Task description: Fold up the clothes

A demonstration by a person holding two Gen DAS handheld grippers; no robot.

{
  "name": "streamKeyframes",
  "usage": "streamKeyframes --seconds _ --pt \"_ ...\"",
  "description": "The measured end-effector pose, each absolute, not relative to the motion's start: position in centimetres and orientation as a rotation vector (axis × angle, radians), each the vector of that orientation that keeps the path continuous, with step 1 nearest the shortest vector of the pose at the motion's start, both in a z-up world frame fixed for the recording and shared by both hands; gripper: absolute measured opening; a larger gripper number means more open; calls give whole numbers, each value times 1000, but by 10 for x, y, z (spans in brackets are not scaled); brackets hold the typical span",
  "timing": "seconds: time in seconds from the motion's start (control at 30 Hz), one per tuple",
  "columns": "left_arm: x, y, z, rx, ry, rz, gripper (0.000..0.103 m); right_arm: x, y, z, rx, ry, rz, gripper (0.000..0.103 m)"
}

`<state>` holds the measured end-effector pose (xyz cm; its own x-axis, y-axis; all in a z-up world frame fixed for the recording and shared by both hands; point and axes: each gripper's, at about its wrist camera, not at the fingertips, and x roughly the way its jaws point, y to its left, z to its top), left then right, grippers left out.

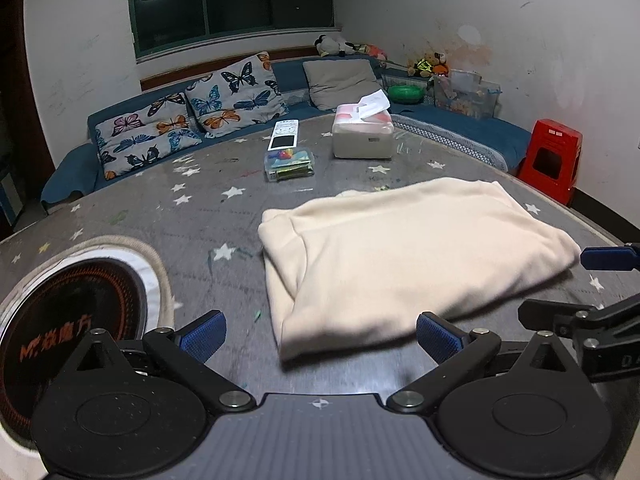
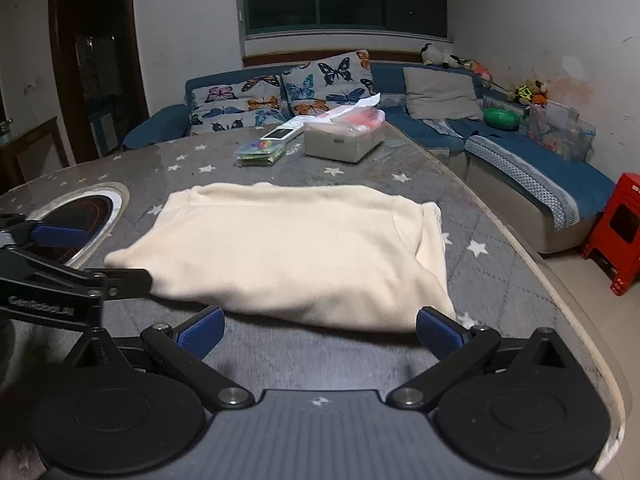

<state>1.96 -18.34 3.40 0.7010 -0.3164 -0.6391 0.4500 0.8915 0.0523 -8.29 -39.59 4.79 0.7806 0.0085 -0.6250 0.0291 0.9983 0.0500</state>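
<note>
Right now I hold both grippers released and empty over the grey star-patterned table (image 1: pixel 200 216). My left gripper (image 1: pixel 320 338) has its jaws spread wide, and the folded cream garment (image 1: pixel 400 256) lies just ahead of them, its near corner between the blue fingertips (image 1: pixel 204 336). My right gripper (image 2: pixel 318 332) is spread the same way, the garment (image 2: pixel 296 252) directly beyond its jaws. Farther ahead of both sit a tissue box (image 1: pixel 363 136) and a small clear container (image 1: pixel 289 164). A round inset burner (image 1: pixel 72 320) lies left of my left jaws.

Bare table (image 1: pixel 192 232) surrounds the garment (image 1: pixel 400 256); tissue box (image 1: pixel 363 136) stands well beyond.
</note>
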Motion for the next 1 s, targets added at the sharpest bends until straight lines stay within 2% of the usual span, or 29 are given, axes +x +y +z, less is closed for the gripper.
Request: streamKeyframes --seconds 1.0 --pt "-43 -151 33 145 668 -366 103 -119 -363 49 55 657 -30 103"
